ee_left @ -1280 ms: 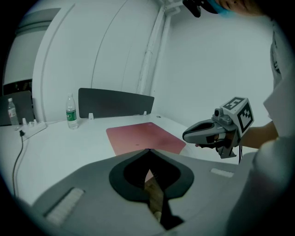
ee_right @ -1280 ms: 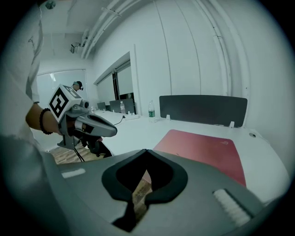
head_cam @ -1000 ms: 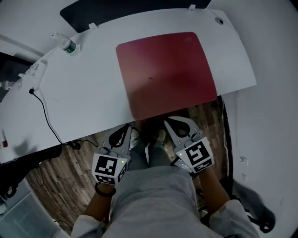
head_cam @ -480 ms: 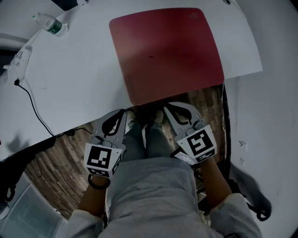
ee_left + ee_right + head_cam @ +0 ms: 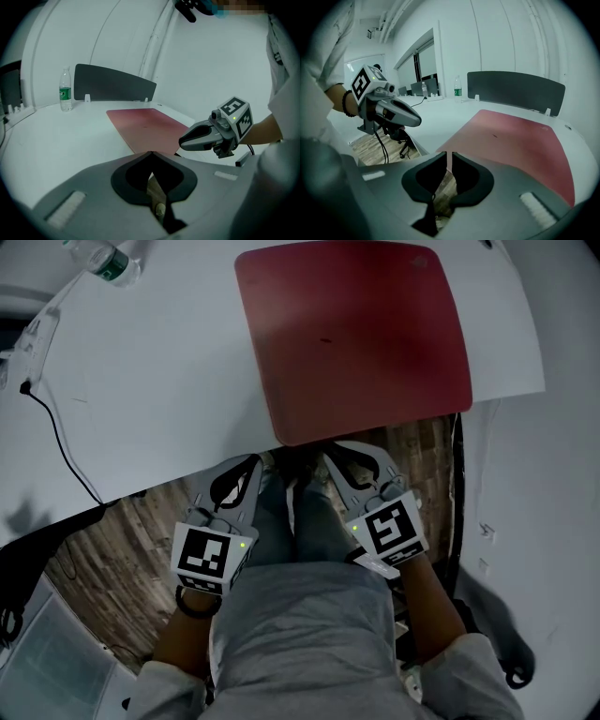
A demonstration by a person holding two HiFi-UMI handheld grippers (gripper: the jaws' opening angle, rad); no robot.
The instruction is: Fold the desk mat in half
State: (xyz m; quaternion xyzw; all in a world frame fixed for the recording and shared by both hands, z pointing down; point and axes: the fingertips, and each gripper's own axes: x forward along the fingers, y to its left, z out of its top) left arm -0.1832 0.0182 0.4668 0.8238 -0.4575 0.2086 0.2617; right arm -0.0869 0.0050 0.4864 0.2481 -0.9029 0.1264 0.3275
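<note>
Both grippers are hovering off the table's front edge, just short of the red mat.

A capped bottle (image 5: 105, 261) is standing upright at the far left of the white table (image 5: 159, 381); how full it is I cannot tell. The mat (image 5: 361, 334) is lying flat on the right half, its near edge running along the table's front edge. The left gripper (image 5: 254, 462) is sitting near the mat's near left corner with its fingers pressed together and empty. The right gripper (image 5: 329, 458) is pointing at the middle of that near edge; its fingers have just been opening to a thin gap, with nothing between them. Neither is touching the mat. Left of the mat the table is offering broad room, crossed only by a thin cable (image 5: 56, 442). To the right only a narrow strip remains, and a dark panel (image 5: 115, 82) is closing off the far edge.
</note>
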